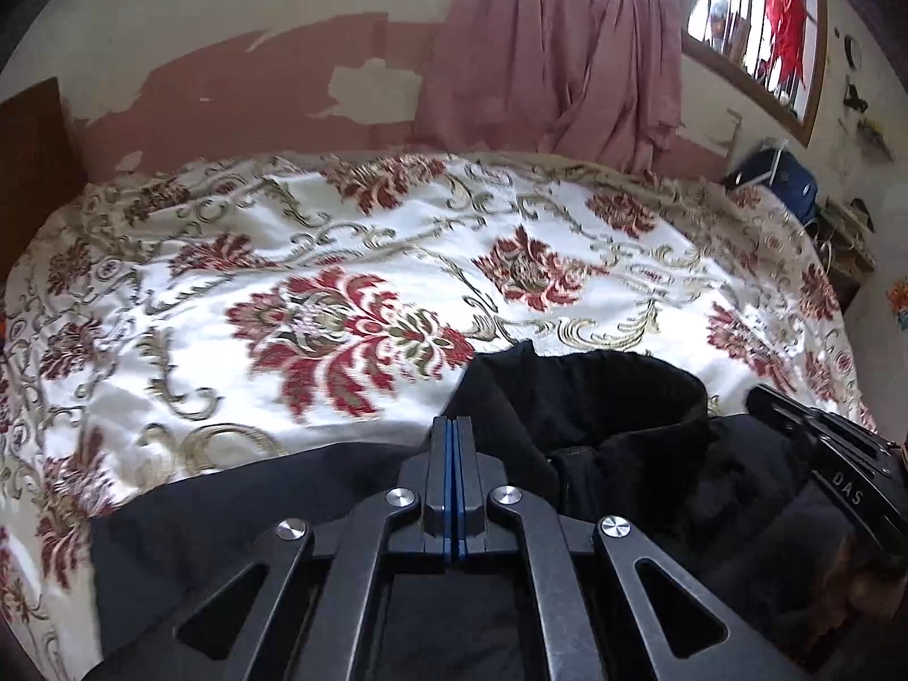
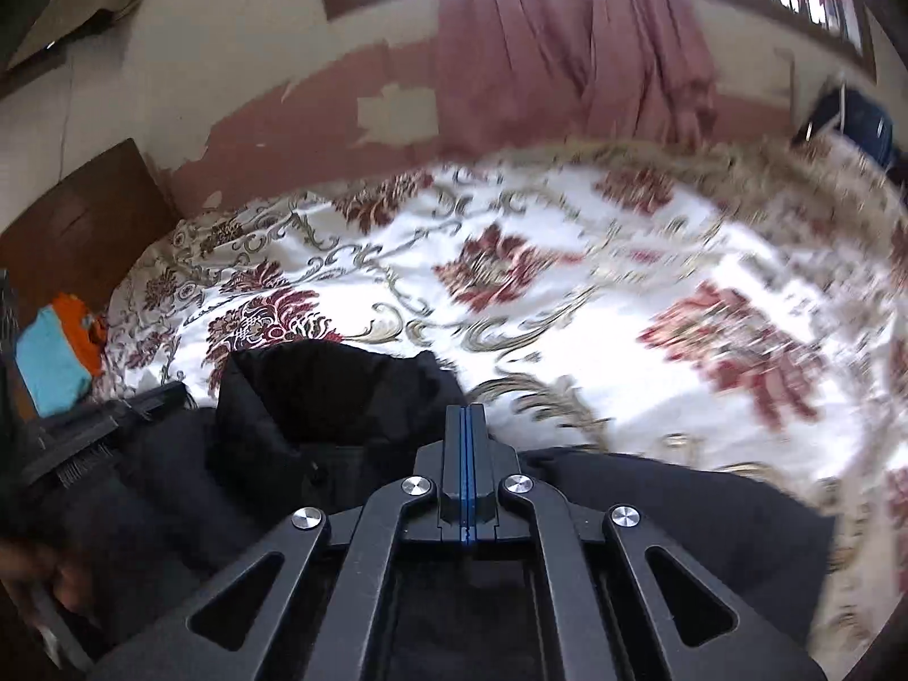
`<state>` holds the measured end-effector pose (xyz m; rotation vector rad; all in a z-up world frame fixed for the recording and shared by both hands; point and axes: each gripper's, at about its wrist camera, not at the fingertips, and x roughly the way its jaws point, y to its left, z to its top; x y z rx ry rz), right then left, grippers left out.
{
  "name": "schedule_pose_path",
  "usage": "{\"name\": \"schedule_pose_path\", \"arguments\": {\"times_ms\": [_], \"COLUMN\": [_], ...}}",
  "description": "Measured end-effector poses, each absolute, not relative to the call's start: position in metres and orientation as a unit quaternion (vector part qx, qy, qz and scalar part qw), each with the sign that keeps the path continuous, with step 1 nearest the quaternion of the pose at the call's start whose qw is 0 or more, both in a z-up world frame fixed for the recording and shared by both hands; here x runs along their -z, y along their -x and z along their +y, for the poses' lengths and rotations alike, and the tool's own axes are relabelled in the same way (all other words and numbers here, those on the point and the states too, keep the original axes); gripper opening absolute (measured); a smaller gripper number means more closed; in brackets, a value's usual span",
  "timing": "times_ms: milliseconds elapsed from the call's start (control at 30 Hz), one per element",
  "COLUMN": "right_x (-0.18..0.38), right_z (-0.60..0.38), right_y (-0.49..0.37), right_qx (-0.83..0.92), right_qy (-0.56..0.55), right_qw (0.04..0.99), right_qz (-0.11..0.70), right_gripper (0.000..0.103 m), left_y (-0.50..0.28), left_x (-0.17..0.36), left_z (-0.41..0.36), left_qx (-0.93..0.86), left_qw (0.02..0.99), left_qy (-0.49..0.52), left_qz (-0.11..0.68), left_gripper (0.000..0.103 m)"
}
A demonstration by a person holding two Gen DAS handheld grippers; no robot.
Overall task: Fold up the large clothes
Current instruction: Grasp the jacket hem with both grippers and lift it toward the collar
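Black jacket (image 1: 601, 414) spread on the near edge of the floral bedspread (image 1: 318, 261) (collar toward the pink curtain (image 1: 545, 51)). Left gripper (image 1: 452, 425) and right gripper (image 2: 465, 414) fully closed over it; grip on cloth unclear.

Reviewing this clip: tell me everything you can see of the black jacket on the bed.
The black jacket is a dark, matte, padded-looking garment with a stand-up collar open toward the cameras. It lies on the floral bedspread at the near edge, its body spreading to both sides. The left claw and right claw are shut just above it; whether they pinch fabric cannot be told.
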<state>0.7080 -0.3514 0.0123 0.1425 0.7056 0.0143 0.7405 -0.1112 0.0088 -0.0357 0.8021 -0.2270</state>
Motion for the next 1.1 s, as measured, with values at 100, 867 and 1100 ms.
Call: {"name": "schedule_pose_path", "arguments": {"times_ms": [100, 867, 1100], "right_x": [-0.027, 0.024, 0.002], "right_z": [-0.367, -0.344, -0.351], "right_y": [-0.686, -0.772, -0.709], "right_qx": [-0.015, -0.019, -0.035], "right_qy": [-0.075, -0.098, -0.062], "right_qw": [0.938, 0.902, 0.920], "right_qz": [0.338, 0.420, 0.386], "right_gripper": [0.001, 0.016, 0.006], "left_y": [-0.732, -0.800, -0.755], "left_x": [-0.015, 0.020, -0.002], "left_z": [-0.094, -0.159, -0.120], "left_qx": [0.102, 0.111, 0.127], "left_qw": [0.910, 0.899, 0.906], "left_qy": [0.027, 0.006, 0.054], "left_qz": [0.400, 0.423, 0.400], "left_gripper": [0.001, 0.020, 0.006]}}
